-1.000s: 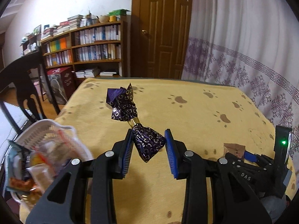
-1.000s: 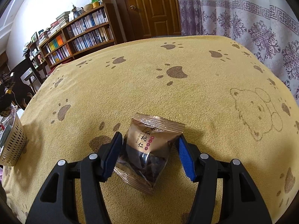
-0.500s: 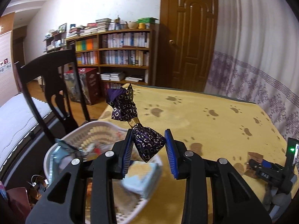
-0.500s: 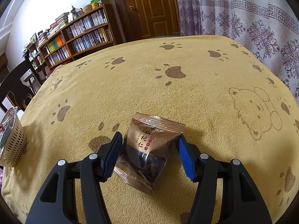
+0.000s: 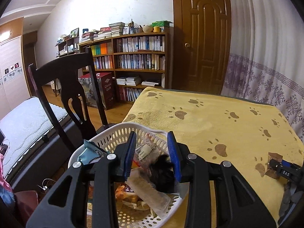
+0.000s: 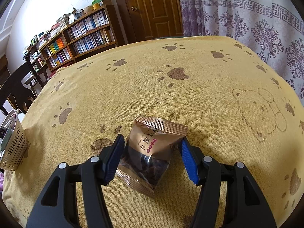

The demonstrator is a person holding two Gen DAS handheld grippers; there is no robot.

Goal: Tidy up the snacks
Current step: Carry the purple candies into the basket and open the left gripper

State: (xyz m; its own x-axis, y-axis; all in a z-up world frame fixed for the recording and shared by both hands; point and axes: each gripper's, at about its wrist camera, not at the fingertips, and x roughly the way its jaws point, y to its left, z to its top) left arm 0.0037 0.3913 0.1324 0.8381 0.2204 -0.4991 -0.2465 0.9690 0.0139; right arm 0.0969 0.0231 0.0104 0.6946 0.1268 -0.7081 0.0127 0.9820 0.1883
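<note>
Purple candy [image 5: 161,172] (blurred) now in basket [image 5: 114,134]

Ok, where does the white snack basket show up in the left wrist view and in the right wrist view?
Left wrist view: the white basket sits at lower centre, under the open left claw, at the table's left edge.
Right wrist view: the basket is small at the far left edge, seen side-on.
Shared landmark: the bookshelf beside the wooden door.
</note>
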